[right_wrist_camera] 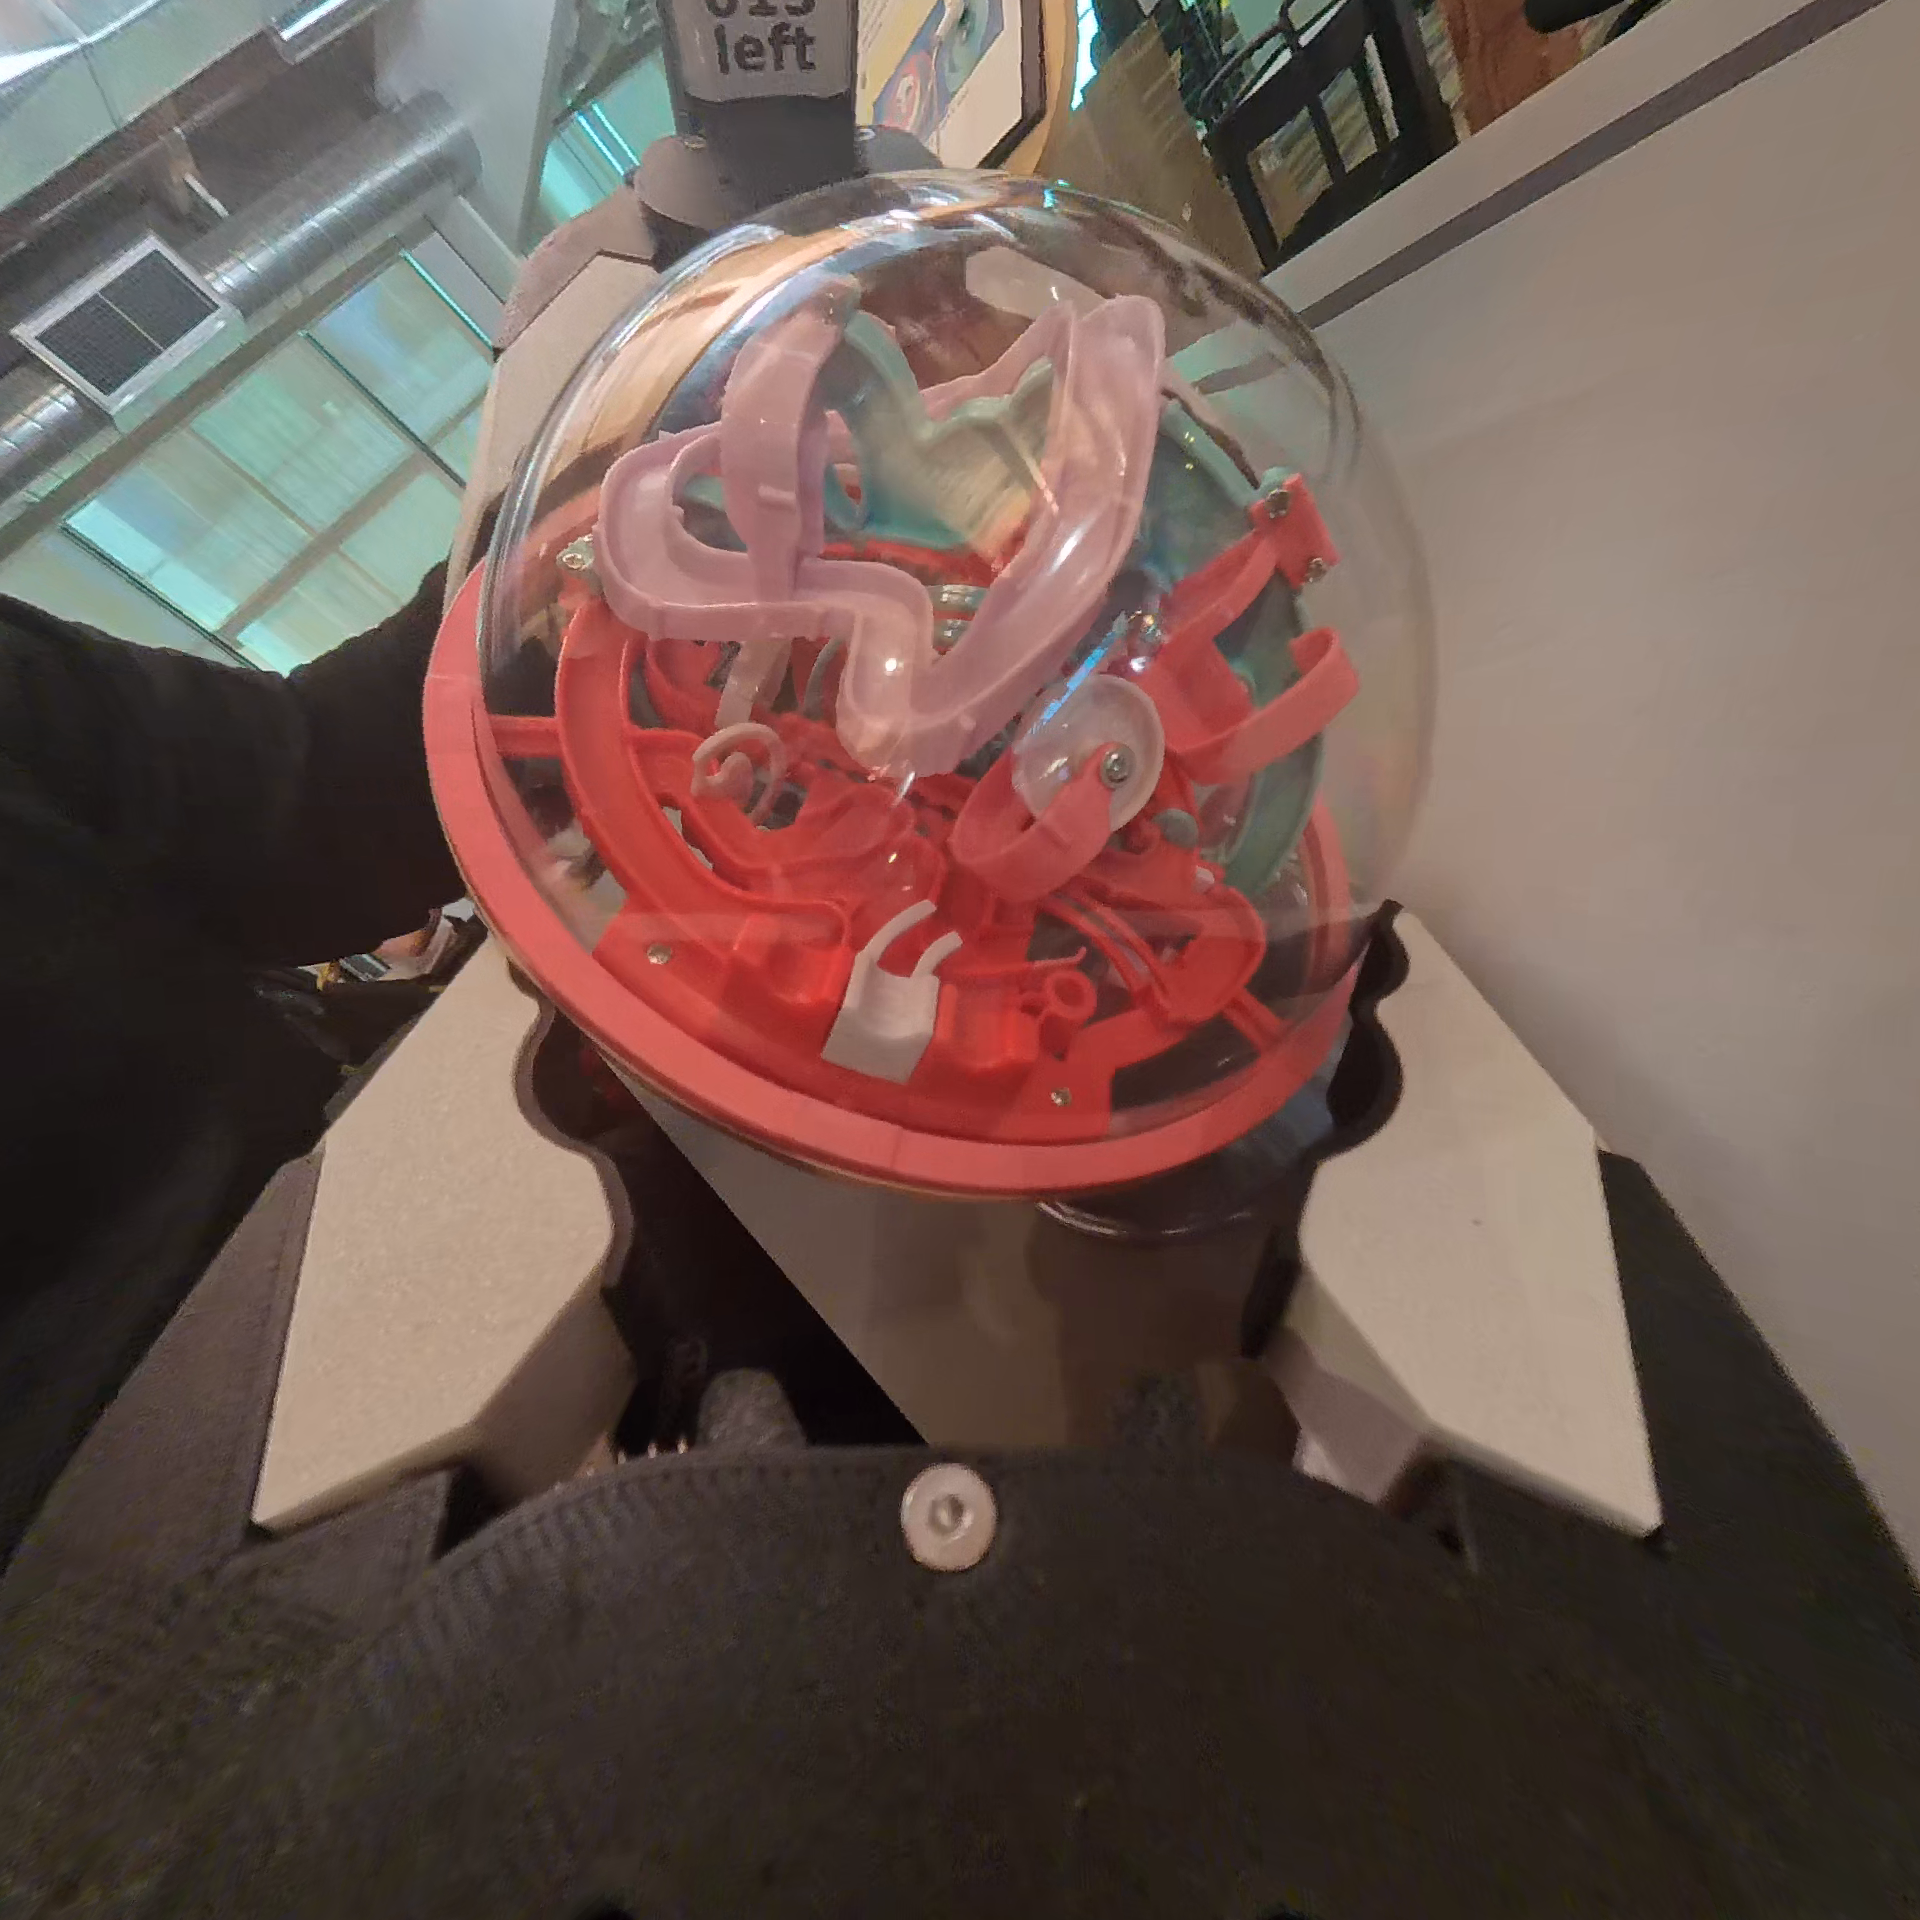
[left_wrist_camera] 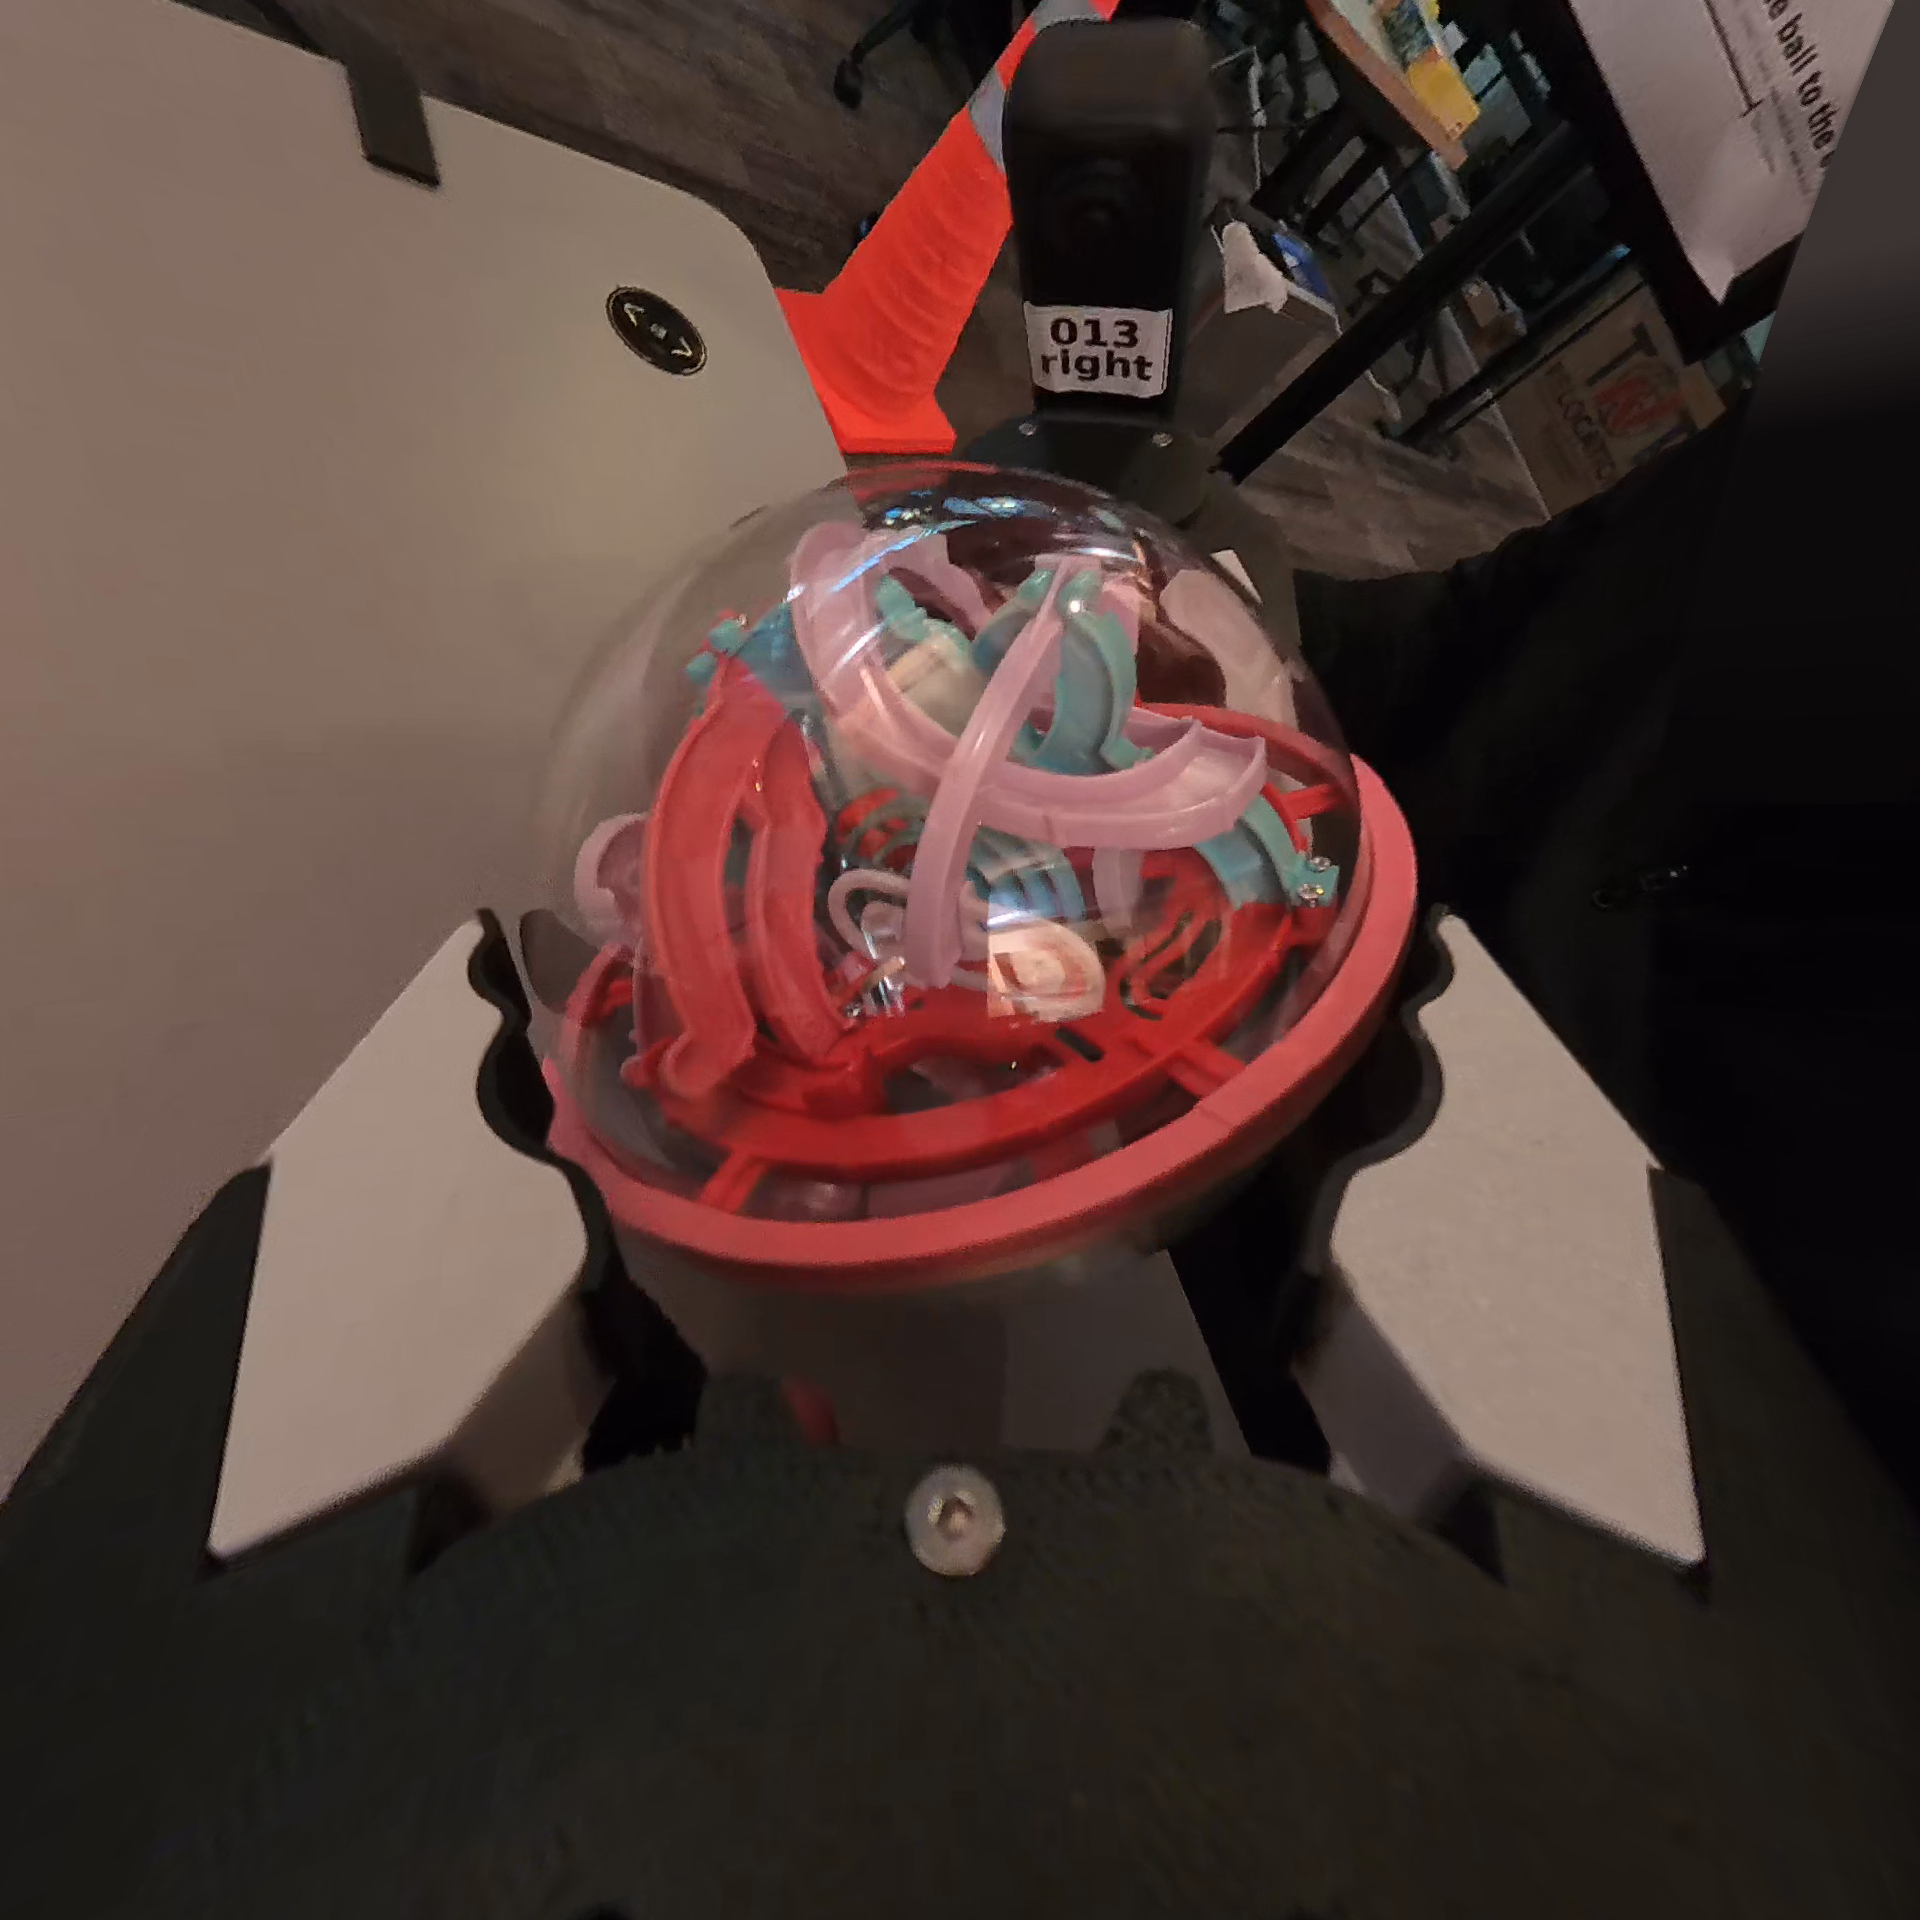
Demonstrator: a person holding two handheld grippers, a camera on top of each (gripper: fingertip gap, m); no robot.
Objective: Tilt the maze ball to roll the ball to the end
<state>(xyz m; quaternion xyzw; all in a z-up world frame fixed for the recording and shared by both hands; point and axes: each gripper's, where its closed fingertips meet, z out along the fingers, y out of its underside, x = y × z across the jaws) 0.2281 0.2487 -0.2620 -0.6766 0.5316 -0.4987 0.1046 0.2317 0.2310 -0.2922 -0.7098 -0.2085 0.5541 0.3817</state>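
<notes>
The maze ball point(left_wrist_camera: 966, 862) is a clear sphere with a red equator ring point(left_wrist_camera: 1039, 1236) and red, pink and teal tracks inside. My left gripper point(left_wrist_camera: 961, 1049) is shut on it, its black fingertips point(left_wrist_camera: 509, 997) pressing both sides below the ring. In the right wrist view the maze ball point(right_wrist_camera: 914, 675) sits tilted, ring point(right_wrist_camera: 831, 1122) slanting down to the right. My right gripper point(right_wrist_camera: 951, 1039) is shut on its opposite end. Each gripper shows behind the sphere in the other's view: the right one point(left_wrist_camera: 1107, 260), the left one point(right_wrist_camera: 764, 62). I cannot pick out the small rolling ball.
A white table point(left_wrist_camera: 260, 520) lies to the left below the sphere. An orange cone point(left_wrist_camera: 904, 301) stands on the floor beyond it. A paper sheet point(left_wrist_camera: 1714, 125) hangs at upper right. A person's dark sleeve point(right_wrist_camera: 208, 779) is at left; a white wall point(right_wrist_camera: 1662, 520) at right.
</notes>
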